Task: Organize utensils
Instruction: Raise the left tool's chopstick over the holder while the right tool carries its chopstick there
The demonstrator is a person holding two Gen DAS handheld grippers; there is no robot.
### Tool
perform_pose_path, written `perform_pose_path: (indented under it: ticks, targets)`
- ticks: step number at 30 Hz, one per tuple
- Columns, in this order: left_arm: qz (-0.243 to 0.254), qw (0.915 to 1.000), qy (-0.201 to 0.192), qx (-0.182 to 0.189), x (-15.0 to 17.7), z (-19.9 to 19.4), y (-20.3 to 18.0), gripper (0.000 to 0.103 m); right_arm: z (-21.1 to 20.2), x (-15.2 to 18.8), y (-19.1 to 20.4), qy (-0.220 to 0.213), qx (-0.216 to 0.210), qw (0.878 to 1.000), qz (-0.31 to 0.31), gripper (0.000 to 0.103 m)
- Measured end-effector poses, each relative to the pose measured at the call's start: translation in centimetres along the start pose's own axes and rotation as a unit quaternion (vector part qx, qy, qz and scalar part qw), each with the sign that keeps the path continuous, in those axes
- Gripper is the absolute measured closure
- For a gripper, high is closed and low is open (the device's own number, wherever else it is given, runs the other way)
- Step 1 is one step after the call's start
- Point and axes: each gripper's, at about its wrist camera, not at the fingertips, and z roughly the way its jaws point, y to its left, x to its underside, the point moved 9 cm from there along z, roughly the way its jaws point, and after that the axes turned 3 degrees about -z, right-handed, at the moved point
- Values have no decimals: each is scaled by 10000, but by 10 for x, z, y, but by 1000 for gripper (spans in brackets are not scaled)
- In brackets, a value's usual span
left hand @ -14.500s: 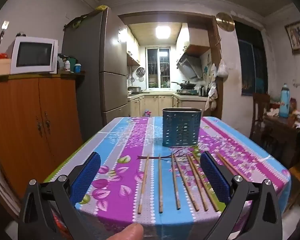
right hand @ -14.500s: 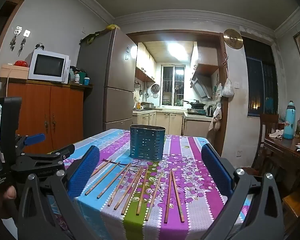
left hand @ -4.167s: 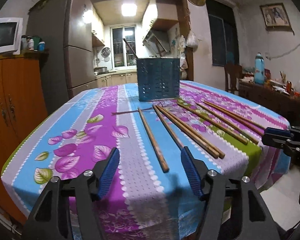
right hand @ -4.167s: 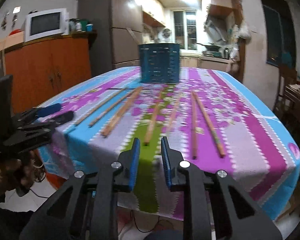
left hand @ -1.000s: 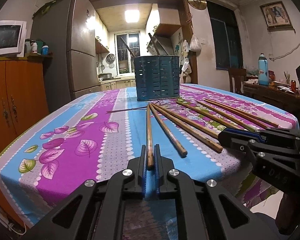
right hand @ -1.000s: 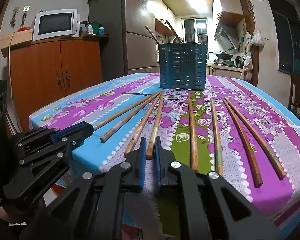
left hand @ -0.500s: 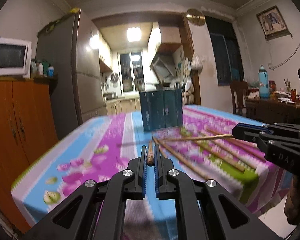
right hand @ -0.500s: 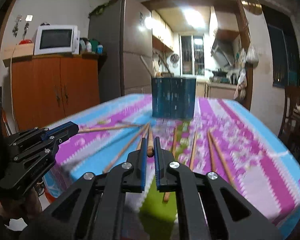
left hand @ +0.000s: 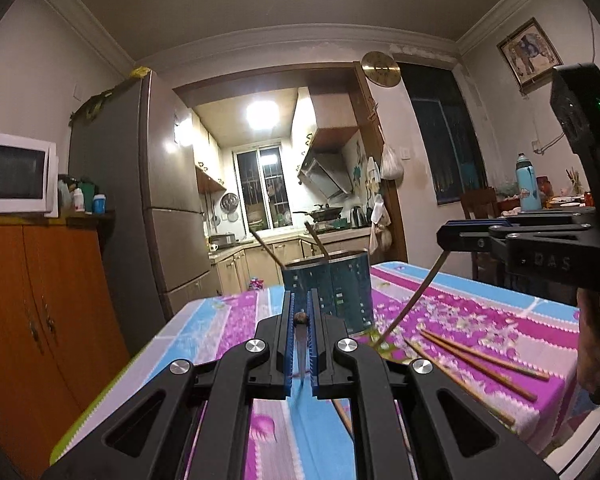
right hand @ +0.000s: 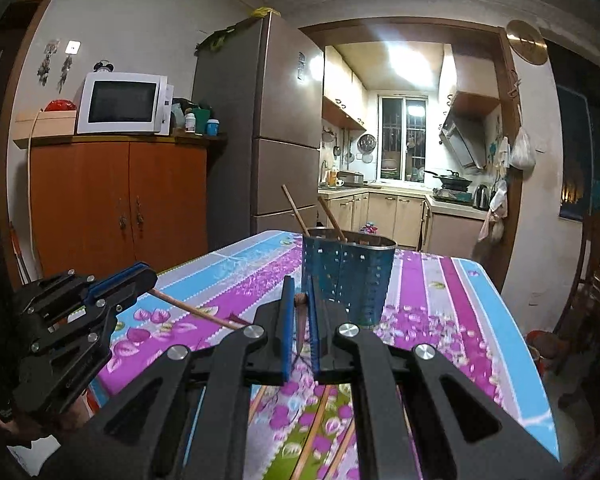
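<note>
While each of my tongs, left gripper [left hand: 300,318] and right gripper [right hand: 300,300], clenches one chopstick by its thick end so the tip hangs free, the holder [left hand: 327,289] waits at twelve o'clock to receive both.

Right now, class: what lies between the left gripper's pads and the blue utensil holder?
In the left wrist view, the left gripper pinches a chopstick. Between it and the holder nothing else stands, only open air above the tablecloth.
</note>
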Motion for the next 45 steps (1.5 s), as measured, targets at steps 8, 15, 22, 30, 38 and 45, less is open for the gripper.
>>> perform_pose_path:
  ticks: [8, 15, 22, 30, 38, 45]
  targets:
    - [18, 9999, 101, 120, -21, 31, 8, 95, 28, -23, -12, 216, -197, 9996, 53, 98]
    - [-133, 9994, 265, 154, -42, 64, 30, 95, 42, -36, -21, 430, -277, 9986, 95, 98]
    - [-390, 9967, 525, 474, -62, 84, 38, 95, 47, -52, -28, 541, -358, 9978, 151, 98]
    - [-461, 9961, 500, 561, -106, 101, 46, 95, 43, -85, -43, 488, -270, 9984, 85, 98]
    - [-601, 9961, 290, 578, -164, 123, 57, 95, 40, -146, -83, 237, -28, 9997, 111, 98]
    - [-766, 9954, 125, 559, -218, 147, 69, 95, 54, -202, -118, 64, 182, 9997, 131, 98]
